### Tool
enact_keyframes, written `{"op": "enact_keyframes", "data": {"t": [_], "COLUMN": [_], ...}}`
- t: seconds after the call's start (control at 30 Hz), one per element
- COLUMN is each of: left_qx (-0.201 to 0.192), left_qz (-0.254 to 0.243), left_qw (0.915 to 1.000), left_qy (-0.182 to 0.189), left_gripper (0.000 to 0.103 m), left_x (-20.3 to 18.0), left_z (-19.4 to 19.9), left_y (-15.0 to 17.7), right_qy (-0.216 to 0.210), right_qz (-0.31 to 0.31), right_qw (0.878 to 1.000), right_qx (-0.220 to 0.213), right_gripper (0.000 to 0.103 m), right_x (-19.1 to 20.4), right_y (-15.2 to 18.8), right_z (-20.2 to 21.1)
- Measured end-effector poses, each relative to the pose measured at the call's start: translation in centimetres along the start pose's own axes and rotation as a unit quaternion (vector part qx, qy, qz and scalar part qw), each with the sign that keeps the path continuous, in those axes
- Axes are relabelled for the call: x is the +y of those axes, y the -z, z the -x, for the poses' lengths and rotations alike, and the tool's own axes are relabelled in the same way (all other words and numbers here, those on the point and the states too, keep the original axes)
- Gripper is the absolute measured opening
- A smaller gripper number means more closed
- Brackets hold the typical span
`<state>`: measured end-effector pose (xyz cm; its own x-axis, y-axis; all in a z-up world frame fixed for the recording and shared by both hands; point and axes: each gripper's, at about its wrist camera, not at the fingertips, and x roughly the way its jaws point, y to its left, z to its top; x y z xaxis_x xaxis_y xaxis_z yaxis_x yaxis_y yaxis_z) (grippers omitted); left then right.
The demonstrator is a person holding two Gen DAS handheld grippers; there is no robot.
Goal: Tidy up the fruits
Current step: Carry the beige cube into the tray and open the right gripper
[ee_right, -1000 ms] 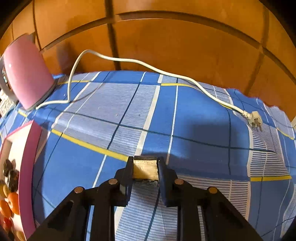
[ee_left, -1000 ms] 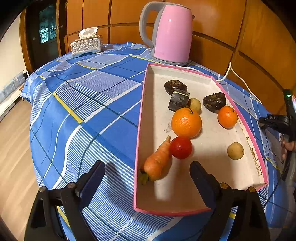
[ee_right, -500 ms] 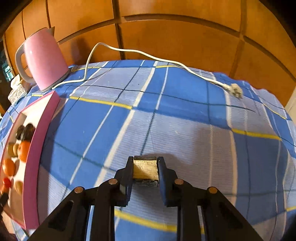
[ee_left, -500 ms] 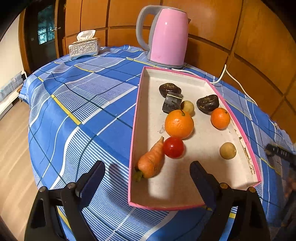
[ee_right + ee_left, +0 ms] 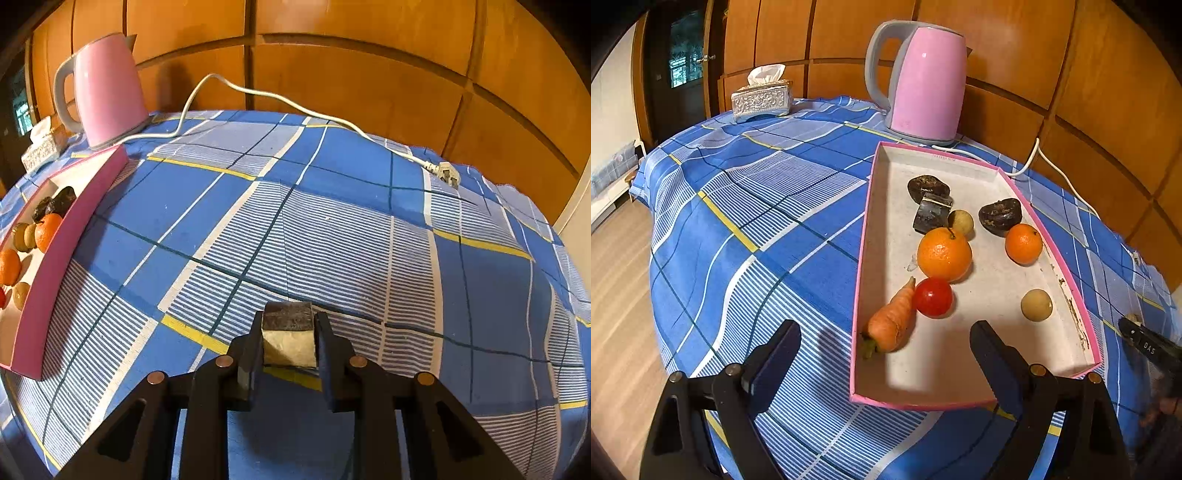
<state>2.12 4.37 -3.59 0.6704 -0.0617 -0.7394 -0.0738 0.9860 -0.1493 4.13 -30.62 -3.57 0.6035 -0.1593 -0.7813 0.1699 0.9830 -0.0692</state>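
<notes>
- Right gripper [image 5: 288, 343] is clamped on a cut chunk [image 5: 289, 338] with dark rind and pale flesh, above open cloth off the pink tray's [image 5: 1067, 275] right side.
- Left gripper [image 5: 884, 360] hangs spread wide and empty over the tray's near end, by the carrot [image 5: 892, 319].
- Looks like the carrying step; next it needs a swing left over the rim, then let go.

Left tool [image 5: 884, 350]: matte black, dark-blue pads, brass-coloured screws. Right tool [image 5: 288, 332]: same; white "DAS" lettering.

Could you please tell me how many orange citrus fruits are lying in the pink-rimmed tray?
2. The larger orange citrus fruit lies mid-tray, above the red tomato; the smaller orange citrus fruit lies near the right wall of the pink-rimmed tray. None seems hidden.
</notes>
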Motion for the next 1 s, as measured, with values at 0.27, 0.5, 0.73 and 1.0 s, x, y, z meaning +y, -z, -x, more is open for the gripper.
{"op": "enact_keyframes", "data": {"t": [0.27, 0.5, 0.73, 1.0], "left_qx": [-0.004, -0.01, -0.022, -0.026], "left_qz": [0.006, 0.011, 0.007, 0.007], "left_qw": [1.0, 0.9999, 0.9997, 0.9996], "left_qy": [0.002, 0.001, 0.01, 0.012], "left_gripper": [0.093, 0.093, 0.093, 0.093], "left_x": [0.1, 0.2, 0.2, 0.1], "left_z": [0.3, 0.6, 1.3, 1.6], "left_y": [0.0, -0.2, -0.4, -0.5], "right_qy": [-0.008, -0.005, -0.046, -0.114], "right_qz": [-0.007, -0.005, -0.008, 0.062], "right_qw": [1.0, 1.0, 0.999, 0.991], "right_qx": [-0.007, -0.008, -0.004, -0.025], "right_gripper": [0.025, 0.025, 0.025, 0.025], "right_x": [-0.1, -0.1, 0.2, 4.3], "right_y": [0.1, 0.2, 0.0, -2.4], "right_z": [0.1, 0.3, 0.8, 3.0]}}
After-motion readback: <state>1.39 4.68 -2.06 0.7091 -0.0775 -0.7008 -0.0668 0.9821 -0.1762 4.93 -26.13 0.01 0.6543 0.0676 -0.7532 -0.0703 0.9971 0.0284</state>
